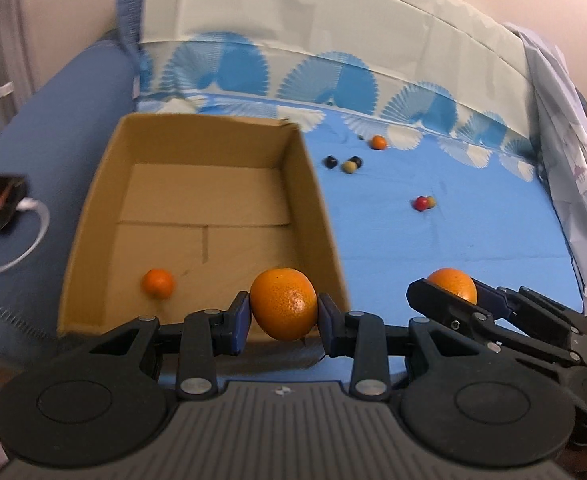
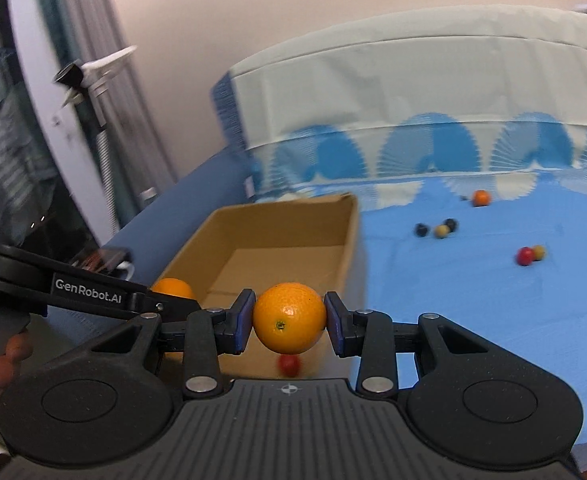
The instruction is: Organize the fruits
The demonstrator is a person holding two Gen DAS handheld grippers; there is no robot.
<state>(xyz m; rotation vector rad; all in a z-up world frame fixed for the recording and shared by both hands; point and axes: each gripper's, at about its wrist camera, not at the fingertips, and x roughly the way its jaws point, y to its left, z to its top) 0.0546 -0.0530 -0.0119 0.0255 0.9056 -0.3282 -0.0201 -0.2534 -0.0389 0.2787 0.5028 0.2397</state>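
1. I count two large oranges, one in each of my tongs, and one small orange [image 1: 157, 283] lying near the left of the cardboard box [image 1: 321, 216] floor.
2. Out on the blue sheet [image 1: 453, 240], far right: one small orange fruit [image 1: 379, 142], two dark balls, a tan one, and a red-and-tan pair [image 1: 424, 203]; blur makes the kinds uncertain.
3. A red fruit [image 2: 289, 365] shows below my right orange.
4. My left tongs [image 1: 283, 314] are clenched on an orange [image 1: 283, 303] at the box's near right corner.
5. My right tongs [image 2: 289, 322] grip the other orange [image 2: 289, 318], beside the box.
6. "GenRobot.AI" reads on the left tongs' side.
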